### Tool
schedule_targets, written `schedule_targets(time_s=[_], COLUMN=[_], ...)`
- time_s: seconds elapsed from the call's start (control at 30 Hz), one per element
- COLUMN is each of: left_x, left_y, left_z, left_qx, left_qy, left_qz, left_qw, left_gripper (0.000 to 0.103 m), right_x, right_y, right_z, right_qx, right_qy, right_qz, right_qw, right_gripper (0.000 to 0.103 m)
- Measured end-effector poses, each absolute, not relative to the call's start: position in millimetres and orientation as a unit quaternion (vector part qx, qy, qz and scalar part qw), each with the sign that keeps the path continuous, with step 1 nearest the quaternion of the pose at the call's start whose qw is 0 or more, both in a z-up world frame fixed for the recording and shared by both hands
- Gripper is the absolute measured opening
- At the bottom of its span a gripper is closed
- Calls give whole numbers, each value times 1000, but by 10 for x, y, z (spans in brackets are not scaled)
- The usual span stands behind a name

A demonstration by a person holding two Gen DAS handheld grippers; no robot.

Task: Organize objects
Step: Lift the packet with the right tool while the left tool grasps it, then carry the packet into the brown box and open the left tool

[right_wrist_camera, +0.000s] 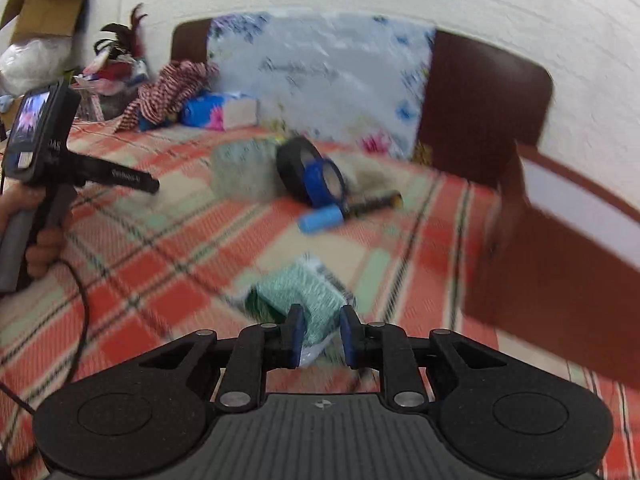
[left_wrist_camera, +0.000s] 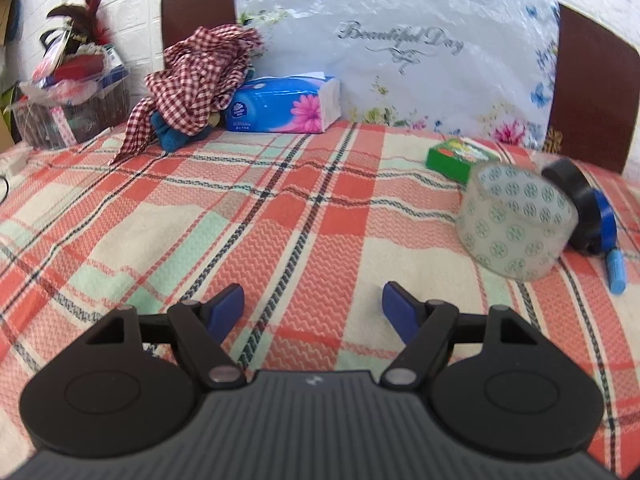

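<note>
Your right tongs point(right_wrist_camera: 319, 336) are clenched on the green packet point(right_wrist_camera: 298, 294), low over the bed point(right_wrist_camera: 160, 280). It looks light and soft, with a crinkly wrapper, so pinch its middle gently. Your left tongs point(left_wrist_camera: 312, 310) hang released, holding nothing, near the clear tape point(left_wrist_camera: 516, 220).

Bare plaid bedspread point(left_wrist_camera: 240, 216) lies open ahead of the left claw point(left_wrist_camera: 312, 312); clear tape roll point(left_wrist_camera: 516, 220) crowds its right.

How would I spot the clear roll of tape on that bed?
On the plaid bedspread, look right, just in front of the small green box. The clear tape roll is there, see-through with green round marks, unlike the black roll and blue roll behind it.
</note>
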State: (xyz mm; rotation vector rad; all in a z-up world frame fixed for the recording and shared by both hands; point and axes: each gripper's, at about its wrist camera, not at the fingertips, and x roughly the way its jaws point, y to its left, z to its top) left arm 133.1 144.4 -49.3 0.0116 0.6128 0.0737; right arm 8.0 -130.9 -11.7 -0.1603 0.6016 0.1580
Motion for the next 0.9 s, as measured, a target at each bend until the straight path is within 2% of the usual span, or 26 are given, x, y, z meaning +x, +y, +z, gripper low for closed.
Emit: schedule_targets(time_s=[0.03,0.07,0.1,0.13,0.17,0.27,0.37,0.47,0.53,0.57,0.63,0.67,0.73,0.9], left_x=[1292,1232,1154,1072,990,805,731,736,779,766,734,742,736,626], left_y=[1381,1309,1203,1051,871,390,101,-61,-148,-188,-303,-342,-421,-863], left_z=[-459,-417,-372,-329,-288,-194,-187,-256,-344,-377,-361,-323,-155,477], left_qx=[-1,-27,-52,-61,-58,-52,-54,-60,-70,-65,-38,-42,-42,-5], left_qy=[310,319,325,327,326,332,358,391,422,422,417,424,417,329], left_qz=[21,-12,-51,-89,-120,-203,-239,-245,-254,-256,-260,-272,-278,-332], left_qw=[950,947,943,939,936,920,901,885,868,867,870,863,864,884], left_gripper=[76,76,76,76,77,78,85,85,81,76,52,41,40,40], right_x=[35,-23,-62,-84,-91,-108,-80,22,141,209,275,264,156,-112], right_y=[-1355,-1387,-1415,-1432,-1444,-1402,-1368,-1403,-1417,-1422,-1434,-1429,-1447,-1765], right_z=[-114,-105,-84,-61,-48,-89,-175,-222,-253,-276,-278,-261,-189,179], right_qx=[-75,-74,-72,-68,-65,-69,-82,-62,-47,-37,-24,-25,-40,-47], right_qy=[298,291,282,274,271,274,284,294,300,307,308,305,272,151], right_qz=[76,70,67,66,69,86,100,111,115,120,124,122,106,36], right_qw=[949,951,954,957,958,955,950,947,946,943,943,944,956,987], right_gripper=[35,41,56,62,64,64,64,64,60,54,31,28,26,26])
